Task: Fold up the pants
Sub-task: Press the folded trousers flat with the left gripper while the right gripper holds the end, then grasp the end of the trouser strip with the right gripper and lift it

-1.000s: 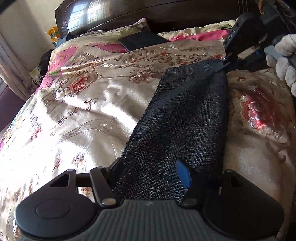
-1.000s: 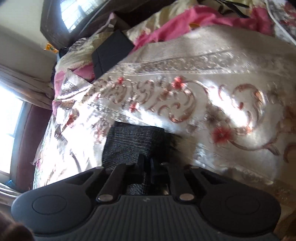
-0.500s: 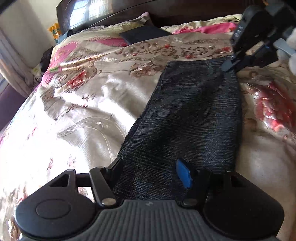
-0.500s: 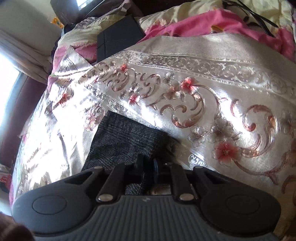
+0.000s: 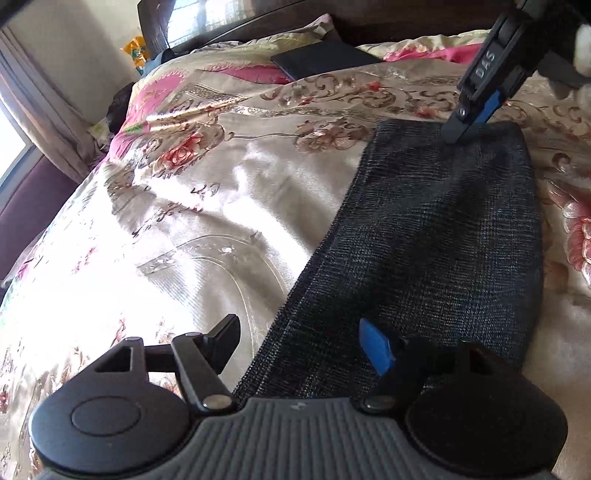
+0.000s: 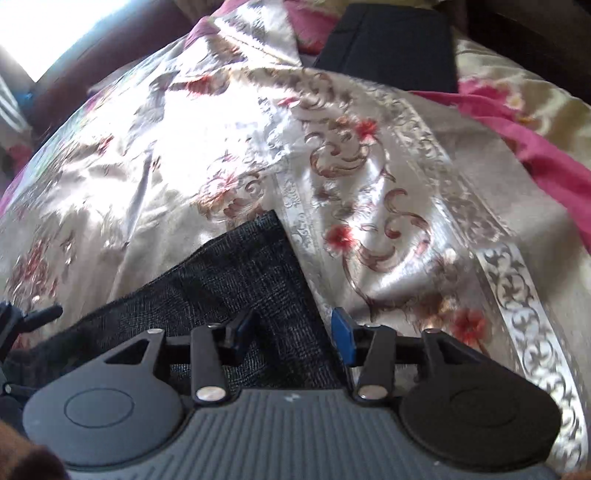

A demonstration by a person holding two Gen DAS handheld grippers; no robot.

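Observation:
The dark grey checked pants (image 5: 436,236) lie folded in a long strip on the flowered satin bedspread (image 5: 207,206). My left gripper (image 5: 303,343) is open, its jaws wide apart over the near end of the strip. My right gripper (image 6: 291,328) is open over the far end of the pants (image 6: 236,273). In the left wrist view the right gripper (image 5: 467,127) stands with its tips on the far end of the cloth.
A flat dark folded item (image 5: 325,59) lies near the pillows, also in the right wrist view (image 6: 391,40). A dark wooden headboard (image 5: 258,18) is behind. Pink bedding (image 6: 546,147) lies at the right. A curtain and window (image 5: 33,110) are at the left.
Both grippers have opened and let go of the pants. The right gripper has moved onto the far end of the cloth and now looks more to the left.

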